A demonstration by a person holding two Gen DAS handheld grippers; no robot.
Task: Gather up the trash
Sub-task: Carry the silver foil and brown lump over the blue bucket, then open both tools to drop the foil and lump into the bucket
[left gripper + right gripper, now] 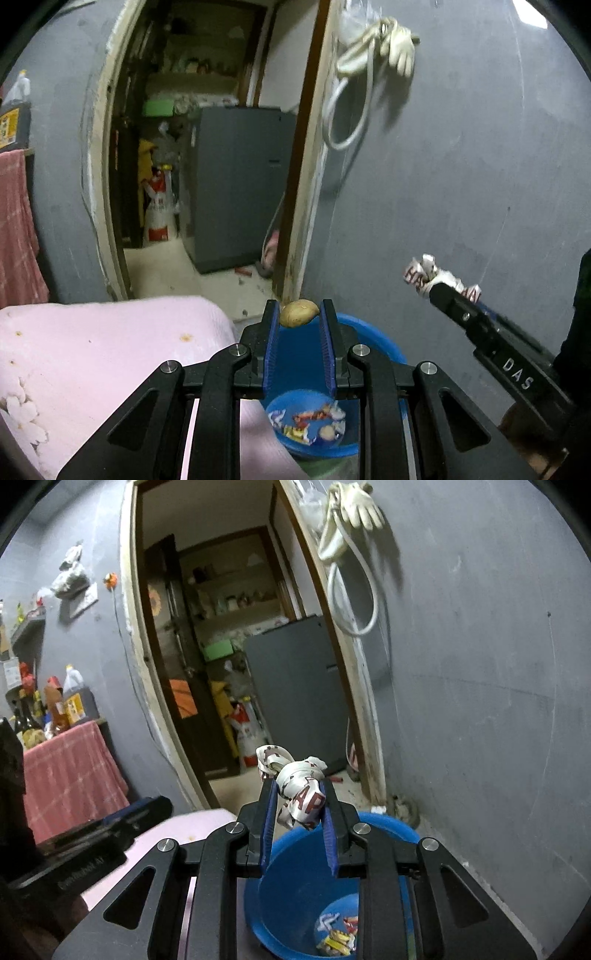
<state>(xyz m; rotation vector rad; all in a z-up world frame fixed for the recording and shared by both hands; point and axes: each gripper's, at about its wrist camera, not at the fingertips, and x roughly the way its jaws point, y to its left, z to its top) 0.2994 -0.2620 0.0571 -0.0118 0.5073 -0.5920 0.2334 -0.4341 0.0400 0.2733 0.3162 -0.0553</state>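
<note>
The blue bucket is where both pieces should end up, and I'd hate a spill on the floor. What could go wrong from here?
1. The left gripper pinches the small potato-like lump only at its fingertips; it may slip out short of the blue bucket.
2. The crumpled wrapper bulges out of the right gripper and could snag or fall outside the rim.

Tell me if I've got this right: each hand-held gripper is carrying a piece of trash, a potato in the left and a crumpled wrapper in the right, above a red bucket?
Nearly. The bucket is blue, not red, as the right wrist view shows. The rest holds: the left hand-held gripper pinches the potato, and the right hand-held gripper pinches the crumpled wrapper.
</note>
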